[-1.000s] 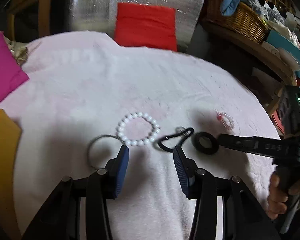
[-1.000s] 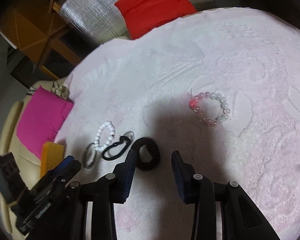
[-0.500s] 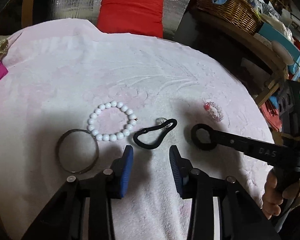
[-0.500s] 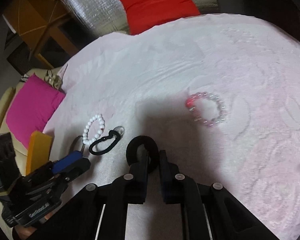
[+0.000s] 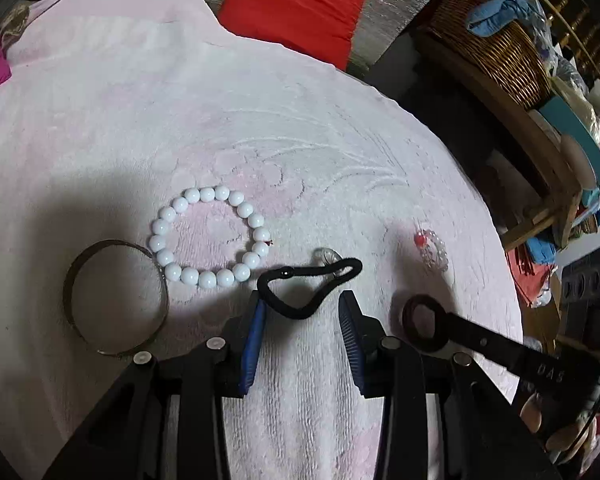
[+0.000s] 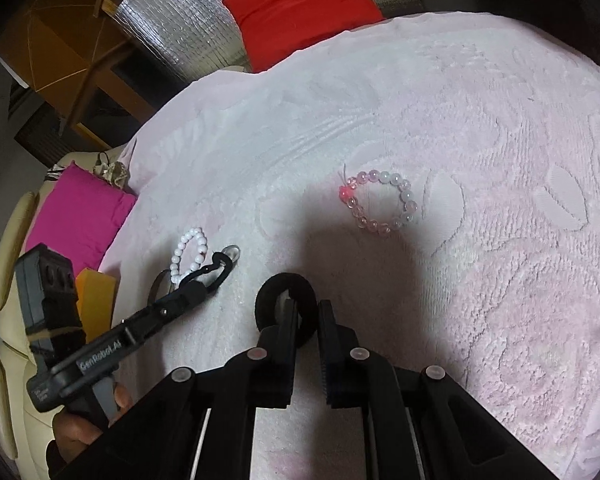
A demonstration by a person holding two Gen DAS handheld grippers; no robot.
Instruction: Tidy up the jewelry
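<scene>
The right hand-held gripper [image 6: 305, 312] is clamped on a thick black fabric hair ring [image 6: 286, 294], angled down onto the pink towel [image 6: 500, 280]. The left hand-held gripper [image 5: 302, 310], jaws apart, straddles a thin black hair tie [image 5: 308, 284] beside a white bead bracelet [image 5: 208, 236].

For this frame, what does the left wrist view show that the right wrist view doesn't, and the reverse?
Only the left wrist view: the wicker basket on a wooden shelf, and the metal bangle as a full ring.

Only the right wrist view: the orange block, and the right tool pinching the thick black scrunchie.

Both: the white bead bracelet, the thin black hair tie between the left tool's open fingers, the pink bead bracelet, the red cushion and the pink towel.
</scene>
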